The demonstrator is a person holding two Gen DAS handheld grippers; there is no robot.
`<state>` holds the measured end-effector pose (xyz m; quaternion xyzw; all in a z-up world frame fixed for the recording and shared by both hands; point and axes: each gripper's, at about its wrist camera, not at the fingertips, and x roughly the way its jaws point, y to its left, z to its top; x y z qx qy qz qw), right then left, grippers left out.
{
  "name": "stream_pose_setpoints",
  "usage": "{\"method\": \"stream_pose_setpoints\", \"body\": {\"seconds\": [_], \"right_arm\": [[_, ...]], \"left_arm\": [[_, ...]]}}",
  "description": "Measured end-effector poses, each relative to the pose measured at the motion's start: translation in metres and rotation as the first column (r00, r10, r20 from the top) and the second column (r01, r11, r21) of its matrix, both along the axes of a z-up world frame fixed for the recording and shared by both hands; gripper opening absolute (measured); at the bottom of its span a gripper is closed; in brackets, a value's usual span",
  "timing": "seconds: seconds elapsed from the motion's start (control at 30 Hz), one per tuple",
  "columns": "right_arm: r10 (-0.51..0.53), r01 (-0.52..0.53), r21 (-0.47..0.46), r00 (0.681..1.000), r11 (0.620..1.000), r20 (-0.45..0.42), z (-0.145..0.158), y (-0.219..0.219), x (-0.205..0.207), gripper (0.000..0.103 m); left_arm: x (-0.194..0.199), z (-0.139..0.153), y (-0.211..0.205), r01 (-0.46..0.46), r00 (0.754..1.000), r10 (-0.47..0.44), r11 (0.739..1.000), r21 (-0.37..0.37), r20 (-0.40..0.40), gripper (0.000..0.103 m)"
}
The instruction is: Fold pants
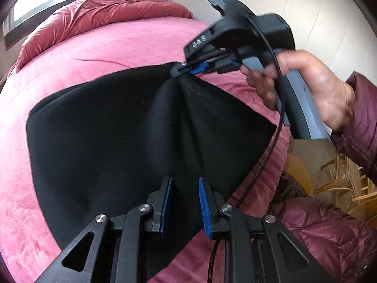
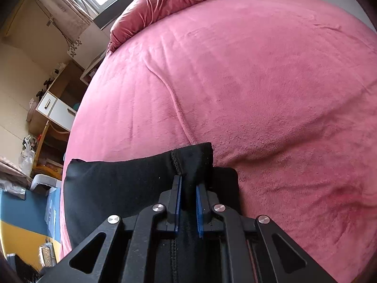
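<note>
**Both grippers clamp black pants on a pink bed**

Blue-padded fingers (image 1: 203,206) of the left gripper (image 1: 185,204) are pressed on a fold of the black pants (image 1: 106,129), which lie spread on the pink bedsheet (image 1: 94,47). On the far edge of the pants, the right gripper (image 1: 188,69), held by a hand (image 1: 313,89) in a maroon sleeve (image 1: 362,108), is clamped on the seamed edge and raises it above the bedsheet. Beyond the pants, a crumpled red duvet (image 1: 113,7) lies.
</note>
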<state>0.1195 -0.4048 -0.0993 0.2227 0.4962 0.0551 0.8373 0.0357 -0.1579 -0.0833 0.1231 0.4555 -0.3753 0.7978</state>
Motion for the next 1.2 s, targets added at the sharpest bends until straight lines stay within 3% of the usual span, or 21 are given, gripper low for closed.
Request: {"method": "stream_pose_setpoints", "body": {"seconds": [0.53, 0.83, 0.97, 1.03, 1.13, 1.2], "right_arm": [[0.011, -0.011, 0.0, 1.0, 1.0, -0.006, -0.004, 0.0, 0.004, 0.011], [0.005, -0.005, -0.018, 1.0, 1.0, 0.007, 0.009, 0.002, -0.008, 0.029], [0.003, -0.003, -0.025, 1.0, 1.0, 0.013, 0.014, 0.002, -0.016, 0.044], [0.001, -0.001, -0.017, 1.0, 1.0, 0.01, 0.015, 0.001, -0.02, 0.045], [-0.003, 0.003, -0.017, 1.0, 1.0, 0.013, 0.017, 0.0, -0.028, 0.047], [-0.002, 0.002, 0.006, 1.0, 1.0, 0.009, 0.017, -0.002, -0.035, 0.055]], "left_arm": [[-0.003, -0.001, -0.013, -0.008, 1.0, 0.008, 1.0, 0.022, 0.016, 0.027], [-0.012, 0.011, -0.007, -0.028, 0.998, 0.027, 0.999, 0.015, 0.061, 0.03], [-0.017, 0.019, -0.002, -0.037, 0.996, 0.036, 0.999, 0.008, 0.078, 0.031], [-0.016, 0.022, 0.004, -0.043, 0.996, 0.043, 0.999, -0.002, 0.076, 0.031], [-0.007, 0.032, 0.025, -0.086, 0.994, 0.089, 0.995, -0.04, 0.059, 0.031], [0.006, 0.037, 0.046, -0.143, 0.989, 0.146, 0.986, -0.081, 0.026, 0.031]]}}
